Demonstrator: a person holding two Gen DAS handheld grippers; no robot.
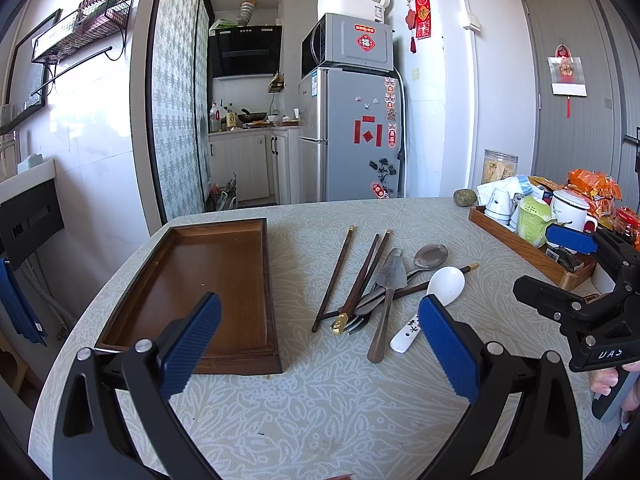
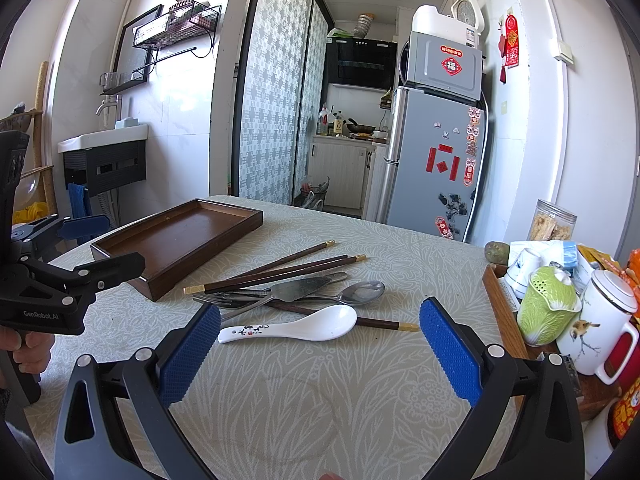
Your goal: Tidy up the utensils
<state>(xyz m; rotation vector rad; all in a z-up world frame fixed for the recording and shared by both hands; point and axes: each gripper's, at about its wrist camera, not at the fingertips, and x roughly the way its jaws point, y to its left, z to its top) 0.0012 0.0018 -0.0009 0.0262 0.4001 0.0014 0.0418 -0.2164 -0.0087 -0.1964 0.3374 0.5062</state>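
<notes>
White ceramic spoon [image 2: 296, 327] lies lowest in the frame, clear of the pile; right tool [image 2: 320, 354], gaping empty like left tool [image 1: 320, 354], should pinch its handle, then carry to wooden tray [image 2: 120, 249]

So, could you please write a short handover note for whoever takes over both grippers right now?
Left gripper: open, empty, raised over the table between tray and utensils.
Right gripper: open, empty, just short of the white ceramic soup spoon.
Shallow brown wooden tray: nothing in it, on the patterned tablecloth left of the pile.
Pile, all loose and overlapping on the cloth: dark wooden chopsticks with gold tips, steel fork, steel cake server, steel spoon, the soup spoon nearest.
Done: nothing moved into the tray yet.
Left: sort every utensil; the soup spoon looks the easiest first pick.
</notes>
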